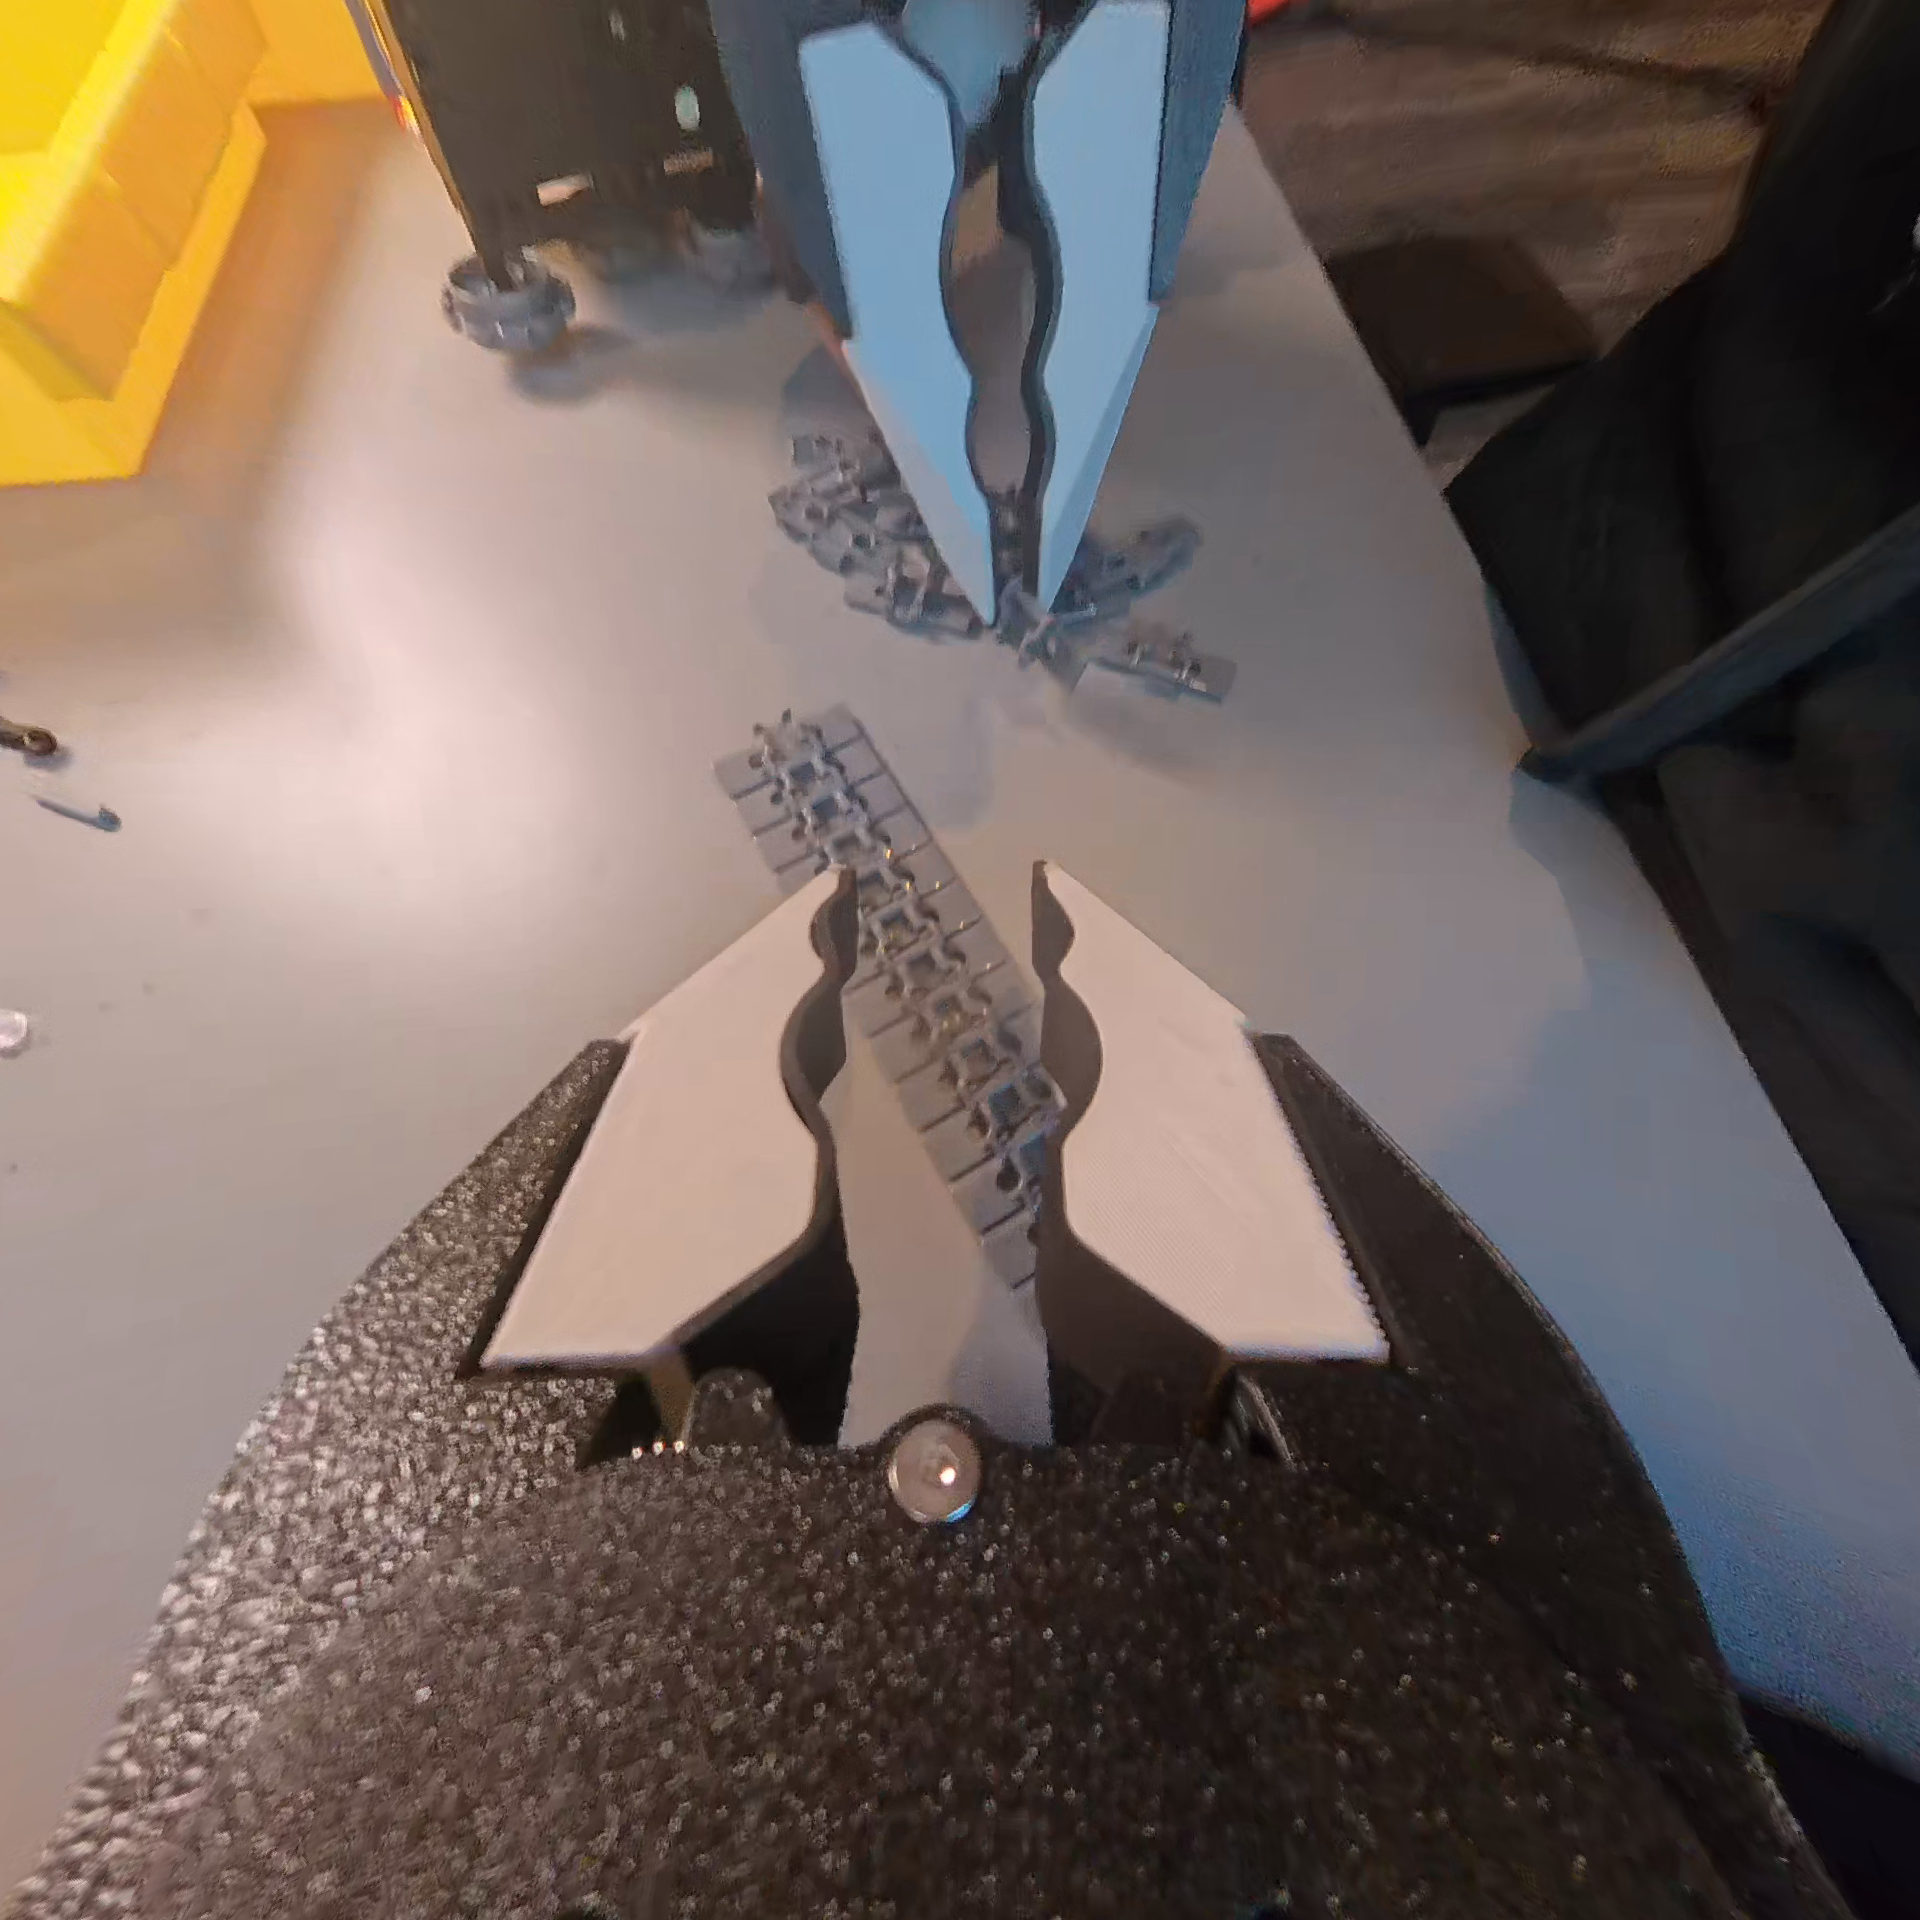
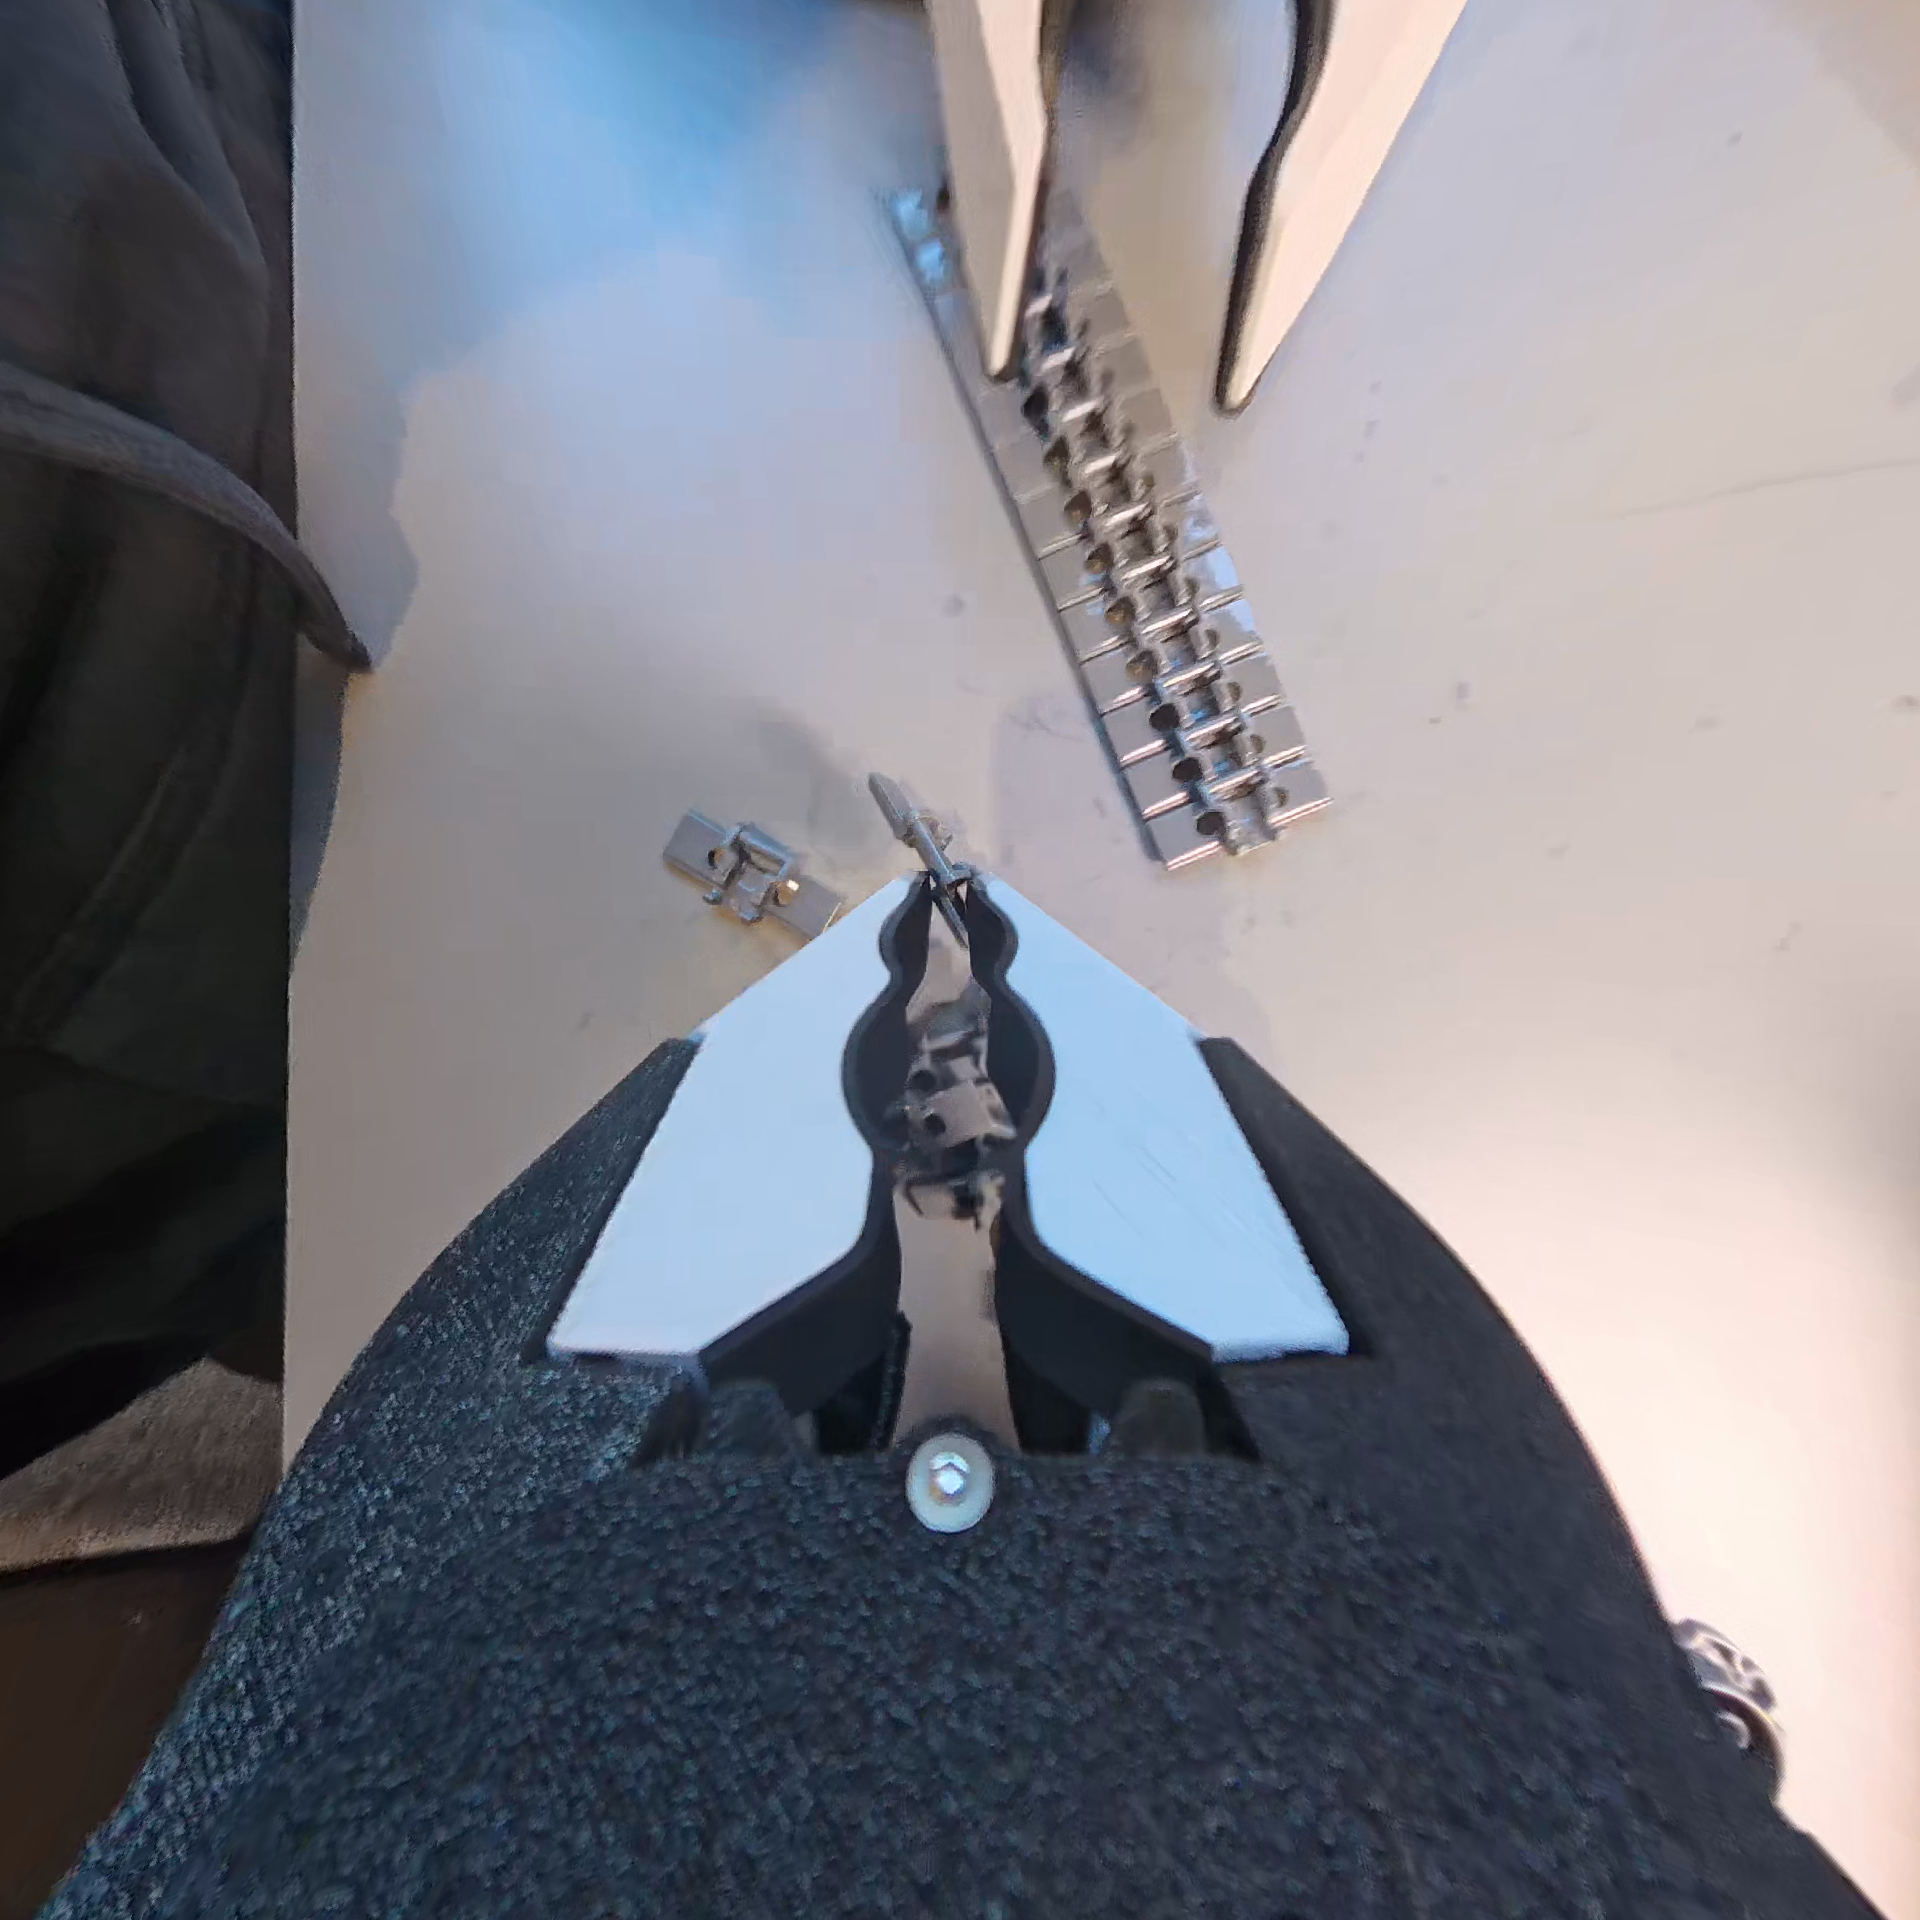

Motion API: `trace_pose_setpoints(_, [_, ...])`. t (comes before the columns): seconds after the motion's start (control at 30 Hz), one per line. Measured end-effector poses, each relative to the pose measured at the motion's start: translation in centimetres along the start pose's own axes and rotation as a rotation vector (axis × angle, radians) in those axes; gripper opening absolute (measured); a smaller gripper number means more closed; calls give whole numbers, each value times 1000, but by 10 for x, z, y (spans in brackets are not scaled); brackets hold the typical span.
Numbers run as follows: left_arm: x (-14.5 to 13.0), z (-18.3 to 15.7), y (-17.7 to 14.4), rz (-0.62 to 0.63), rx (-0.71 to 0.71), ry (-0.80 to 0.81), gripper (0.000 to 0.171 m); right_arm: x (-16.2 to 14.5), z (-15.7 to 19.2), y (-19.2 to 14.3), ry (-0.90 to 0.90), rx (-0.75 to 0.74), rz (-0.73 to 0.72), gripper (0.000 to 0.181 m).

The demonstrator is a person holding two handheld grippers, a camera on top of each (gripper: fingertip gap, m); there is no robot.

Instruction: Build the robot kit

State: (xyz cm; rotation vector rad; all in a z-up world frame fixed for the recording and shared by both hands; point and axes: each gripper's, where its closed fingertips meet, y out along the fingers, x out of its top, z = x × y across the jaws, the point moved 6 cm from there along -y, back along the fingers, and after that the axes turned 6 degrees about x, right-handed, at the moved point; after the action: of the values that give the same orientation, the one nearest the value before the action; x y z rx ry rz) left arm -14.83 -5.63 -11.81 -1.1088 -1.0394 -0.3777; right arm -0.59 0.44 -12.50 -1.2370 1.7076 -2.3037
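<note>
Silver pin (image 2: 928, 844) in right claw (image 2: 943, 883) — slim, pointed

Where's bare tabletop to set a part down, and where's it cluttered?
Free: the wide stretch of table left of the assembled chain strip, below the yellow block. Crowded: loose links around the right gripper; the left gripper straddles the strip.

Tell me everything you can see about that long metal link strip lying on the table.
The strip is a straight band of shiny silver metal links, joined side by side, with a raised row of clasps and small holes down its middle. It lies flat on the pale table. One end sits free; the other runs between the fingers of the open left tool, which hovers over it. Whether they touch is unclear.
</note>
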Motion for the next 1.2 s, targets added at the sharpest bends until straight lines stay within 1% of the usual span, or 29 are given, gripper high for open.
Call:
trace_pose_setpoints(0.1, [18,-5,2,-111,-2,-16,31,12,-6,-8,7,-75,-108,6])
trace_pose_setpoints(0.17, [27,-7,5,-152,26,4,30,22,-9,-11,11,-132,-176,6])
trace_pose_setpoints(0.3, [33,-12,10,-138,109,110,24,37,-13,-17,38,-213,-265,6])
trace_pose_setpoints(0.4, [36,-11,8,-137,174,167,9,44,-11,-20,49,-220,-298,6])
trace_pose_setpoints(0.43, [38,-11,6,-147,184,176,7,45,-11,-21,47,-229,-301,7])
trace_pose_setpoints(0.47, [39,-11,3,-162,193,186,1,46,-10,-23,41,-232,-312,6])
trace_pose_setpoints(0.5, [40,-10,0,-177,210,201,1,47,-9,-26,38,-229,-331,6])
trace_pose_setpoints(0.53, [41,-10,-3,-191,222,232,1,49,-6,-28,32,-213,-356,6])
trace_pose_setpoints(0.6, [44,-17,-8,-219,257,356,1,49,-1,-33,66,-120,-406,16])
trace_pose_setpoints(0.67, [45,-25,-8,-213,303,497,1,48,1,-38,174,24,-459,22])
trace_pose_setpoints(0.73, [46,-32,-6,-201,354,630,1,45,2,-42,300,202,-515,31])
trace_pose_setpoints(0.8, [46,-39,-2,-190,393,738,1,43,0,-43,408,328,-554,38])
trace_pose_setpoints(0.9, [47,-48,2,-183,454,866,1,39,0,-35,518,491,-543,42])
trace_pose_setpoints(0.97, [49,-53,2,-186,480,920,1,39,1,-27,557,570,-541,39])
trace_pose_setpoints(1.0, [50,-54,3,-187,484,935,1,40,2,-25,566,599,-552,33])
trace_pose_setpoints(1.03, [50,-55,3,-187,488,942,1,42,3,-24,566,625,-566,23])
trace_pose_setpoints(1.07, [50,-54,2,-192,494,938,1,42,1,-23,560,618,-573,18])
trace_pose_setpoints(1.1, [50,-52,2,-196,498,913,1,42,-1,-24,556,606,-584,18])
trace_pose_setpoints(1.13, [50,-49,1,-212,489,857,2,42,-3,-25,546,584,-601,18])
trace_pose_setpoints(1.17, [50,-44,-1,-242,456,765,3,43,-5,-27,524,544,-619,16])
trace_pose_setpoints(1.2, [50,-39,-4,-283,411,643,7,44,-7,-29,484,472,-638,17])
